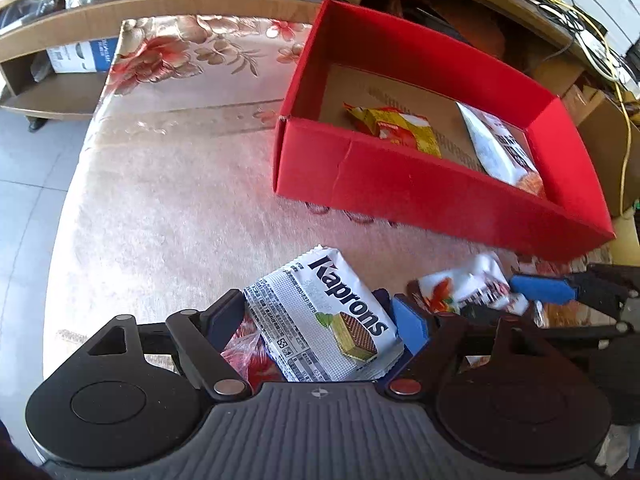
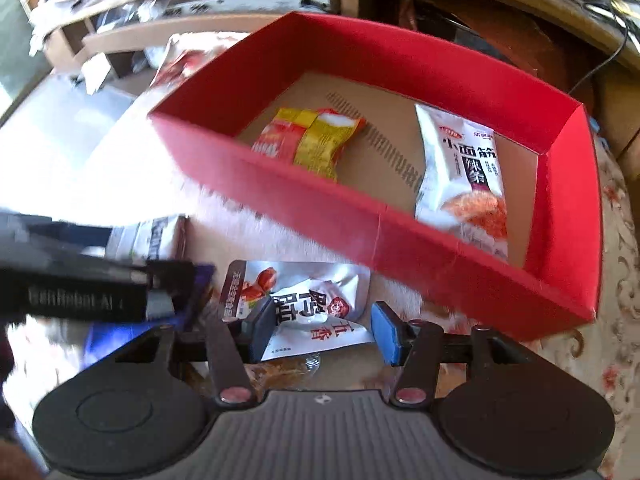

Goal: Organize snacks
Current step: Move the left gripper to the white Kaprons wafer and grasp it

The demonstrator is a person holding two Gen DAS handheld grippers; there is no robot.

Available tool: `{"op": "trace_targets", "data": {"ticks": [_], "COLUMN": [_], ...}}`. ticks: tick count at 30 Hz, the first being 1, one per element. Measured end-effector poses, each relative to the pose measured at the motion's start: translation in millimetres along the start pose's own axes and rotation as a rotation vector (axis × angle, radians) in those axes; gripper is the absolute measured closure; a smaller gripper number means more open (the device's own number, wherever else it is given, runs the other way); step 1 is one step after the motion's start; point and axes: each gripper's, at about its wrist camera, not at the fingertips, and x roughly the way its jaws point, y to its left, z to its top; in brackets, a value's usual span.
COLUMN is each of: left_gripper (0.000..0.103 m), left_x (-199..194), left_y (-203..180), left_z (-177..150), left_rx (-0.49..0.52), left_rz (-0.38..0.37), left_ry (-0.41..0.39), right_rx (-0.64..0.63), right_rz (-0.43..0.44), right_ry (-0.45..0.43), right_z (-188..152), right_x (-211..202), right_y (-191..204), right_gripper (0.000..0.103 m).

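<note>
A red box stands on the floral cloth; it also shows in the right wrist view. Inside lie a yellow-red snack packet and a white packet. My left gripper has its fingers against both sides of a white Kaprons wafer pack, held above a red packet. My right gripper is open around a white packet with red print, which also shows in the left wrist view.
A wooden shelf unit with electronics stands behind the cloth. Cardboard boxes and cables crowd the right. Tiled floor lies to the left. Another clear-wrapped snack lies under the right gripper.
</note>
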Motion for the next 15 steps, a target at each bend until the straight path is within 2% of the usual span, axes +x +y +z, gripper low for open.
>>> {"op": "trace_targets", "data": {"ticks": [8,12,15], "left_gripper": [0.017,0.014,0.014], "left_x": [-3.2,-7.8,-7.0], "left_y": [5.2,11.3,14.3], "left_z": [-3.5,0.1,1.9], "left_rx": [-0.012,-0.076,-0.112], "left_rz": [-0.039,-0.093,-0.092], "left_ry": [0.015,0.012,0.014], "right_rx": [-0.029,0.047,0.092], "right_rz": [0.084,0.093,0.091], "right_ry": [0.095,0.07,0.047], "right_z": [-52.8,-58.0,-56.3], "right_x": [-28.8,-40.2,-44.3], "right_y": [0.1,-16.9,-27.5], "right_gripper": [0.062,0.058,0.055]}}
